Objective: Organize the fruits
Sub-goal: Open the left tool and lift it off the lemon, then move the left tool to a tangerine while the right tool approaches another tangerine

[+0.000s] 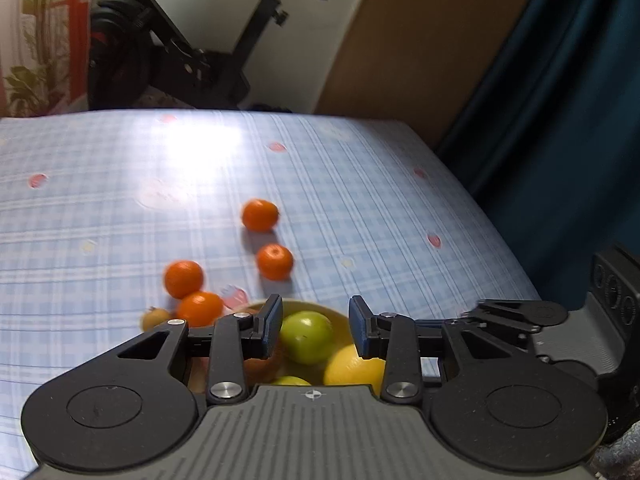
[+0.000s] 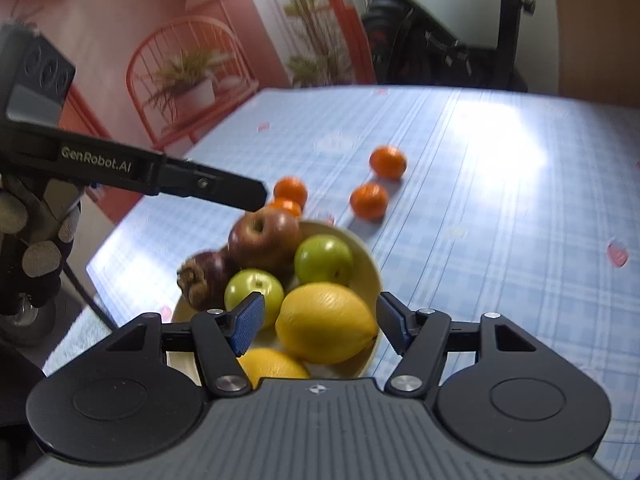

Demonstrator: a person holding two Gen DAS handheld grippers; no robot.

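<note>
A cream bowl (image 2: 373, 268) on the blue plaid cloth holds a red apple (image 2: 262, 240), a dark reddish fruit (image 2: 208, 276), two green apples (image 2: 324, 260) (image 2: 254, 290) and two lemons (image 2: 326, 322) (image 2: 272, 364). My right gripper (image 2: 322, 324) stands open above the bigger lemon, its pads beside it without pressing. My left gripper (image 1: 316, 326) is open and empty over the bowl (image 1: 304, 305), with a green apple (image 1: 306, 336) showing below the gap. Several oranges (image 1: 260, 215) (image 1: 275, 262) (image 1: 183, 279) lie loose beyond the bowl. In the right wrist view the left gripper's finger (image 2: 240, 192) hovers above the red apple.
A small brownish fruit (image 1: 156, 318) lies left of the bowl. A gloved hand (image 2: 40, 248) holds the left gripper. The table's left edge (image 2: 120, 236) runs close to the bowl. Beyond the table stand a red chair (image 2: 180, 60) and an exercise bike (image 1: 192, 56).
</note>
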